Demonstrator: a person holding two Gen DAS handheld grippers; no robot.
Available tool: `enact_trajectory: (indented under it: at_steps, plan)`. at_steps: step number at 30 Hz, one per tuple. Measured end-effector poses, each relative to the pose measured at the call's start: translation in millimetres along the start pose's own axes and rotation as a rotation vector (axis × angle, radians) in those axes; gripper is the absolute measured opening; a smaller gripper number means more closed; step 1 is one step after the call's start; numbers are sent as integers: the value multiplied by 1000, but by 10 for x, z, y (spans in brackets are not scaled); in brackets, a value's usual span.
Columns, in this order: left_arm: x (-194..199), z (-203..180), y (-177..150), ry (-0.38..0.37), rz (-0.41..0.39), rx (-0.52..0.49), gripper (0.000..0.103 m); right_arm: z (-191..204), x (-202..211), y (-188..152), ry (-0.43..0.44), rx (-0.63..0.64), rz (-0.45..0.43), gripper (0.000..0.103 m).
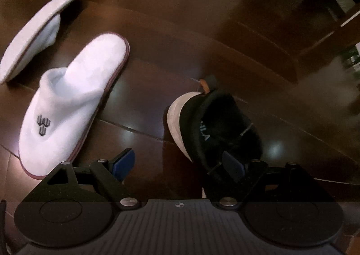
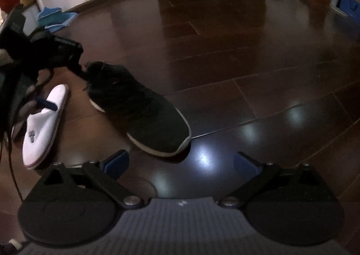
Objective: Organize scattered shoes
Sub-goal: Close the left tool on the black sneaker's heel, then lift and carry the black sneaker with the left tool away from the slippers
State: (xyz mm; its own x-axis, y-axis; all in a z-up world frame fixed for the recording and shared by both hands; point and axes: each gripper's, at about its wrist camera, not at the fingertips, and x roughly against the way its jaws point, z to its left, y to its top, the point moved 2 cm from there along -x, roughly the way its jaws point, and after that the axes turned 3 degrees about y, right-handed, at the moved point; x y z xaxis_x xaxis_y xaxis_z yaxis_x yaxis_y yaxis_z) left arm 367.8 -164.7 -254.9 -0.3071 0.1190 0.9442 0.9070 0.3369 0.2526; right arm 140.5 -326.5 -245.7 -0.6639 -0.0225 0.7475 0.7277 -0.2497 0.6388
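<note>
Both claws stand spread and empty: the left claw (image 1: 178,162) straddles the black sneaker's (image 1: 216,124) heel, seemingly to pinch it. At left lie two white slippers (image 1: 72,102), one overturned (image 1: 33,34); the right claw (image 2: 181,163) hovers over bare floor (image 2: 258,63).

two low floorward views, shared sneaker (image 1: 216,124)
</note>
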Motion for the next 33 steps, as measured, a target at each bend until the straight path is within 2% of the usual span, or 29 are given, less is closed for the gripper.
enact_trajectory:
  at_steps: [6, 8, 9, 11, 12, 13, 22, 28, 33]
  plan:
    - [-182, -19, -60, -6, 18, 37, 88, -41, -182, -51, -32, 30, 34, 101]
    - [-242, -18, -92, 5, 18, 42, 86, -49, -209, -69, -38, 38, 42, 101]
    - [-255, -17, -103, 5, 18, 44, 81, -52, -207, -72, -38, 41, 46, 101]
    - [-291, -23, -148, -38, 18, 41, 60, -68, -188, -83, -34, 50, 53, 101]
    - [-299, -32, -165, -51, 18, 31, 38, -83, -182, -87, -29, 54, 53, 101]
    - [-282, -90, -192, -65, 21, -2, 24, -96, -168, -94, -28, 61, 54, 101]
    - [-196, -200, -340, -47, 72, -104, 20, -280, 62, -233, -24, 82, 68, 101]
    - [-98, -296, -493, -92, 92, -162, 16, -467, 166, -367, -52, 77, 96, 101]
    - [-53, -419, -605, -131, 122, -172, 16, -612, 280, -448, -72, 45, 112, 101]
